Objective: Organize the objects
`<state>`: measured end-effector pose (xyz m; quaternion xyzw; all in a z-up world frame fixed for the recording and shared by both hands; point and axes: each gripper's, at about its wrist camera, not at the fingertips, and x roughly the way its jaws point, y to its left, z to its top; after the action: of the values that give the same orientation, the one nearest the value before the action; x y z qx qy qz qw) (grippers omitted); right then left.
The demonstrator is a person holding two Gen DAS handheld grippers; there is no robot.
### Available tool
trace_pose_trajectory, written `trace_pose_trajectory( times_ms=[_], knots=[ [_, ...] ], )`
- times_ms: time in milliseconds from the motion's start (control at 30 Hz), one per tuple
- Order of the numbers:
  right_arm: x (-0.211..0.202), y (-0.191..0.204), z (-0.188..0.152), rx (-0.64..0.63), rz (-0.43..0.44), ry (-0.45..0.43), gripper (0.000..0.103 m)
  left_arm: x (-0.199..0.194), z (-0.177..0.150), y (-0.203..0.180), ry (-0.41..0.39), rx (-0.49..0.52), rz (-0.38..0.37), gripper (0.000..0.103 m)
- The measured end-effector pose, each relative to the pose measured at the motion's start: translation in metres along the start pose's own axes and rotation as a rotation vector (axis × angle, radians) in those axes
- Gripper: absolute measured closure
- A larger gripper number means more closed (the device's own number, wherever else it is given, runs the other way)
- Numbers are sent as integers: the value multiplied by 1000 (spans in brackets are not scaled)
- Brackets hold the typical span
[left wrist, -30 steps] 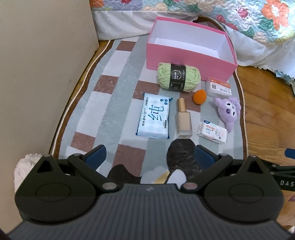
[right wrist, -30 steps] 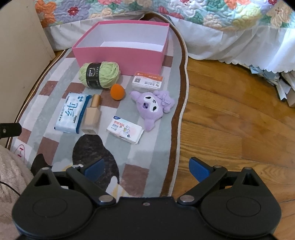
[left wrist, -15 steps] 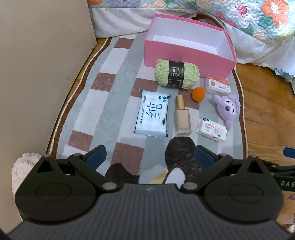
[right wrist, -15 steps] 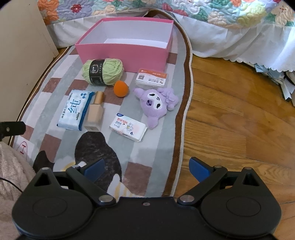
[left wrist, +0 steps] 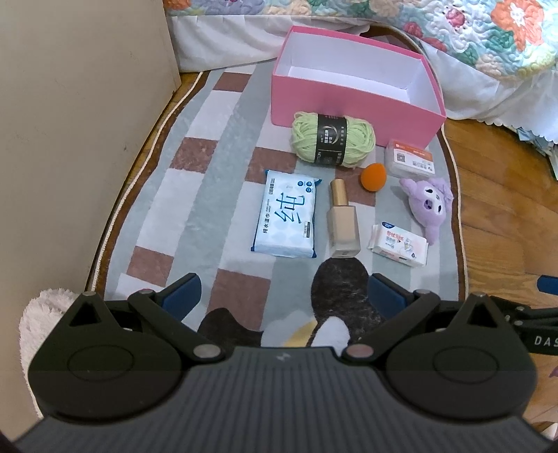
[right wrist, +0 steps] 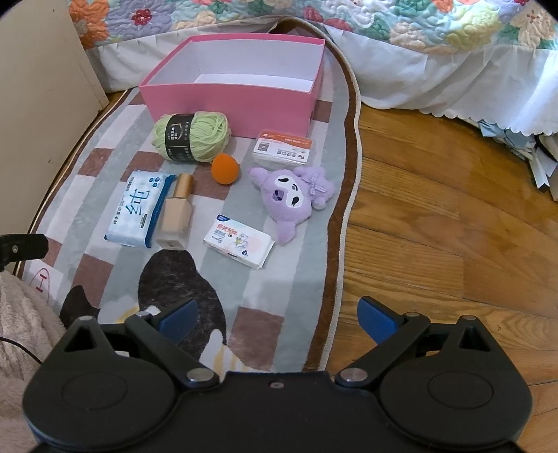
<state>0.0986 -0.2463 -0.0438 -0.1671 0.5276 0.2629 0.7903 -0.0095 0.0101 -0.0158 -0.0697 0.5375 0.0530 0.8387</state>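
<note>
An empty pink box (left wrist: 348,101) (right wrist: 244,108) stands at the far end of the rug. In front of it lie a green yarn ball (left wrist: 333,139) (right wrist: 191,137), an orange sponge (left wrist: 374,177) (right wrist: 225,169), a clear labelled case (left wrist: 409,163) (right wrist: 283,150), a blue wipes pack (left wrist: 286,214) (right wrist: 139,209), a foundation bottle (left wrist: 342,219) (right wrist: 175,214), a small tissue pack (left wrist: 399,245) (right wrist: 239,240) and a purple plush (left wrist: 430,205) (right wrist: 293,200). My left gripper (left wrist: 284,298) and right gripper (right wrist: 279,319) hang open near the rug's front, holding nothing.
The checked rug (left wrist: 209,195) lies on a wooden floor (right wrist: 453,244). A beige cabinet side (left wrist: 69,139) rises at the left. A bed with a floral quilt (right wrist: 383,24) and white skirt runs behind the box. A fluffy fabric (right wrist: 21,320) lies at lower left.
Both cameras have drifted slightly; the objects sit a little lower and nearer in the right wrist view. Nothing on the rug has moved and both grippers stay open.
</note>
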Motion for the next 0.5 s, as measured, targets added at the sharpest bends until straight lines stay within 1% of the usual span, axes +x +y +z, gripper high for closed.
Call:
trace_pose_trajectory(
  times_ms=[233,333,433,500],
  knots=[
    [-2,-2,0,1,-7,-8,3,-4,0,1,-9,6,-3,0],
    [-3,-1,0,-4,-2,-11,3,-7,4,1,-24,30,1,0],
    [-9,1,6,-27,39,-45,3,-10,11,4,-37,41,1,0],
    [-18,4,13,-70,101,-114,3,-12,21,7,-55,48,-4,0]
  ],
)
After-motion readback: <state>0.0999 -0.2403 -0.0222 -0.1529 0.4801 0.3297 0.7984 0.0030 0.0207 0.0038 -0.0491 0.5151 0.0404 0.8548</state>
